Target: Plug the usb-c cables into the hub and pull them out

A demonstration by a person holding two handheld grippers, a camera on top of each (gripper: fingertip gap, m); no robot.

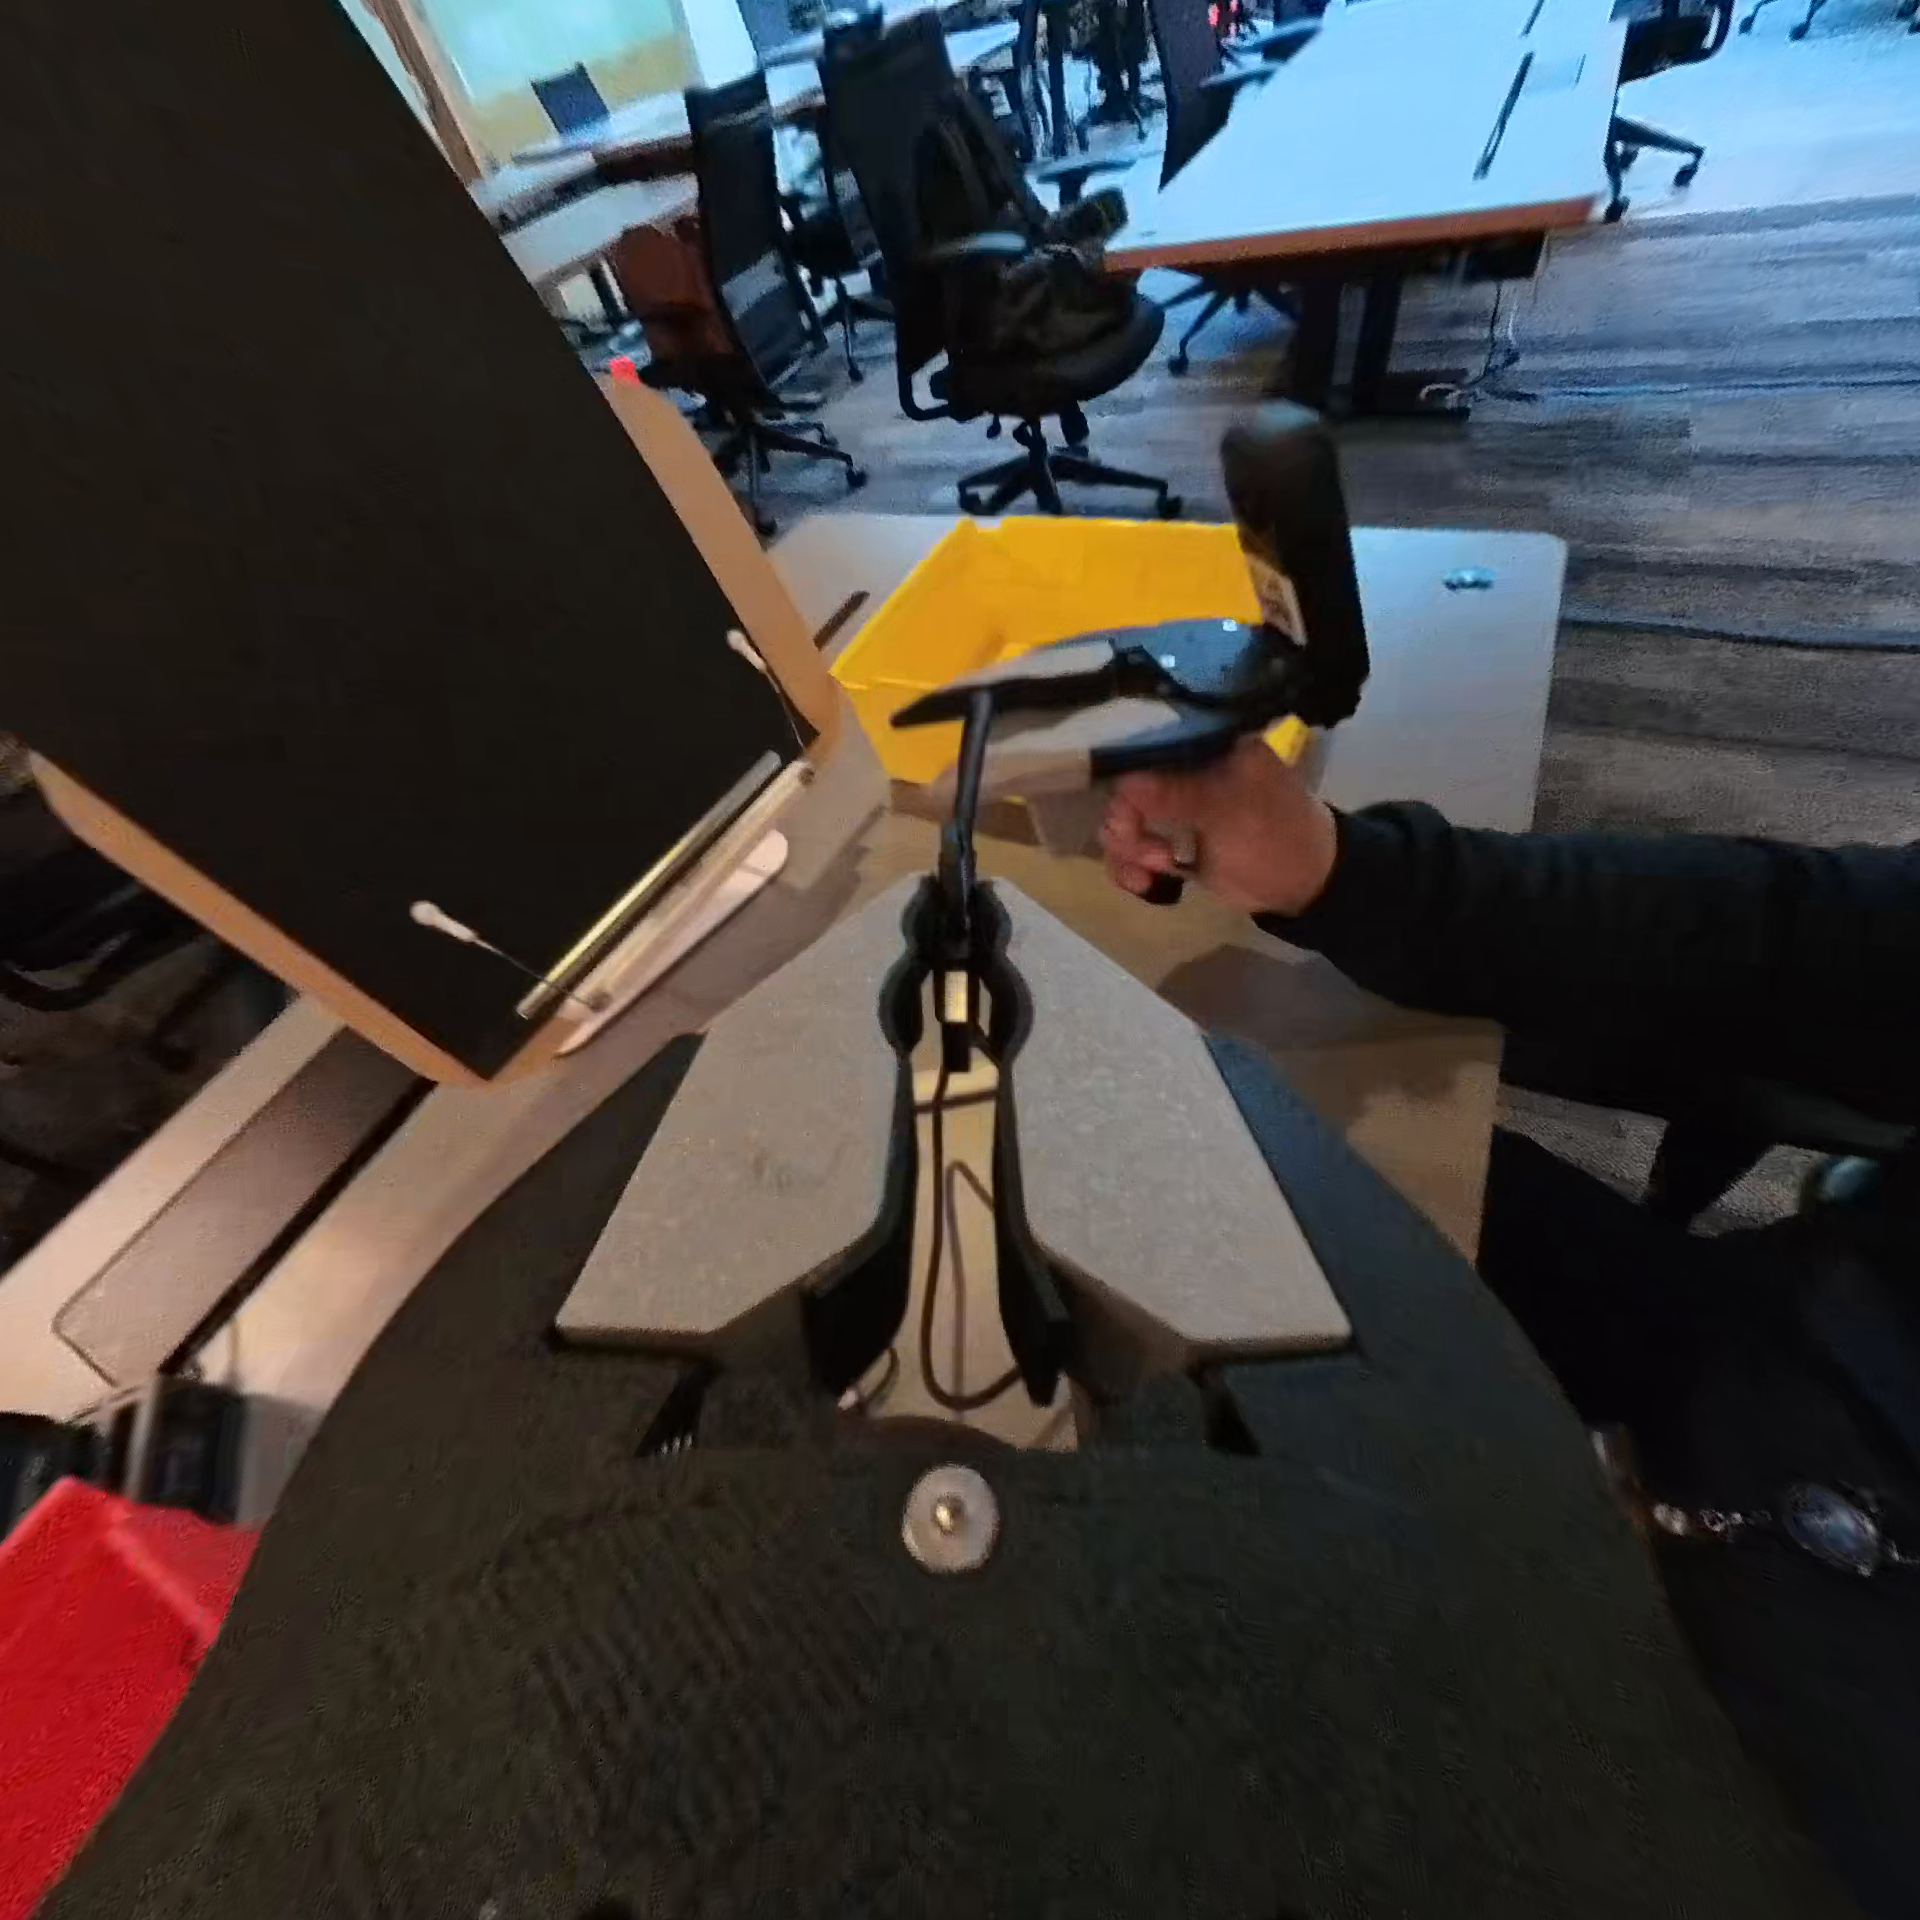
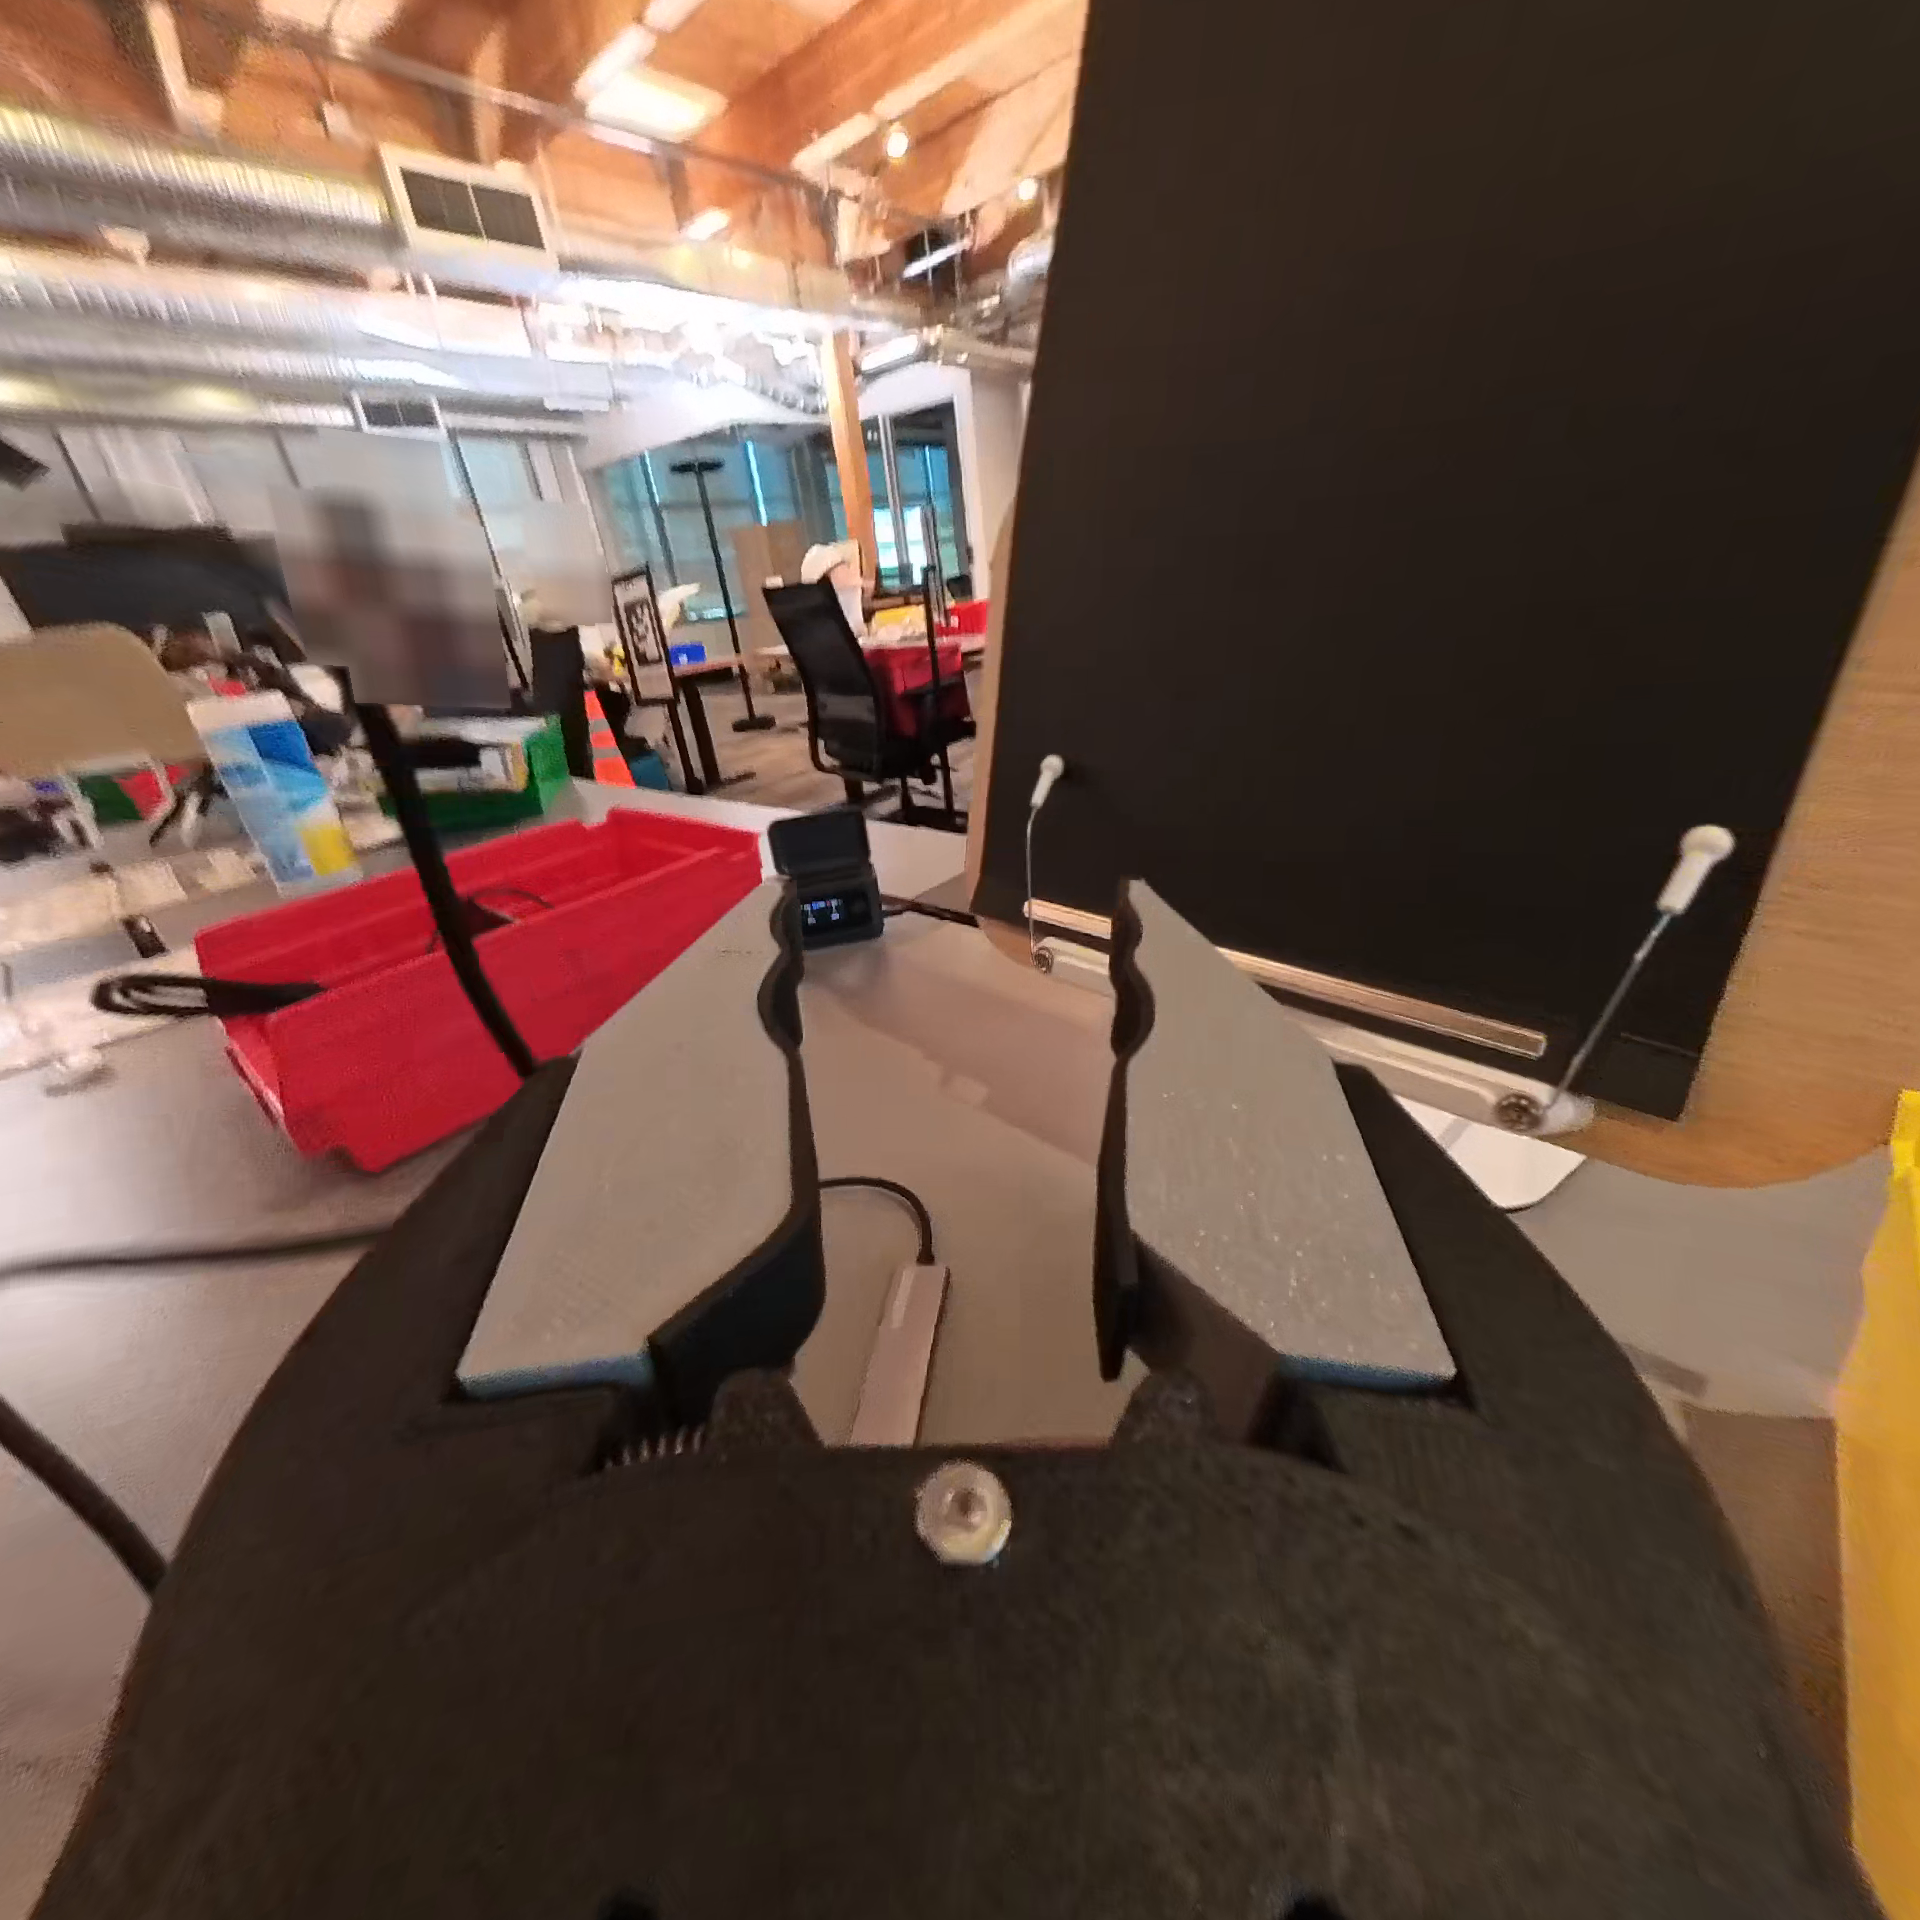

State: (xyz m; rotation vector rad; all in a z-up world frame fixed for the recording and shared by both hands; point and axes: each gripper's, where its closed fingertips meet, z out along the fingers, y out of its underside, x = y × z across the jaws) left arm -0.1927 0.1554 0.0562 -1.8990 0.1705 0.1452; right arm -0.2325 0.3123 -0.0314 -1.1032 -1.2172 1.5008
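While the left gripper [image 1: 954, 982] pinches a cable [image 1: 961, 800] plug up off the desk, the right gripper [image 2: 956, 977] hangs wide open and empty over the hub [image 2: 902, 1351]. Nothing looks plugged in; insertion and pull-out seemingly remain.

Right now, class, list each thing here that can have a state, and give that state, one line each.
left gripper: shut on the usb-c cable, plug held between the fingers.
right gripper: open, holding nothing.
hub: lying flat on the table, below the right gripper.
red bin: open-topped.
yellow bin: open-topped.
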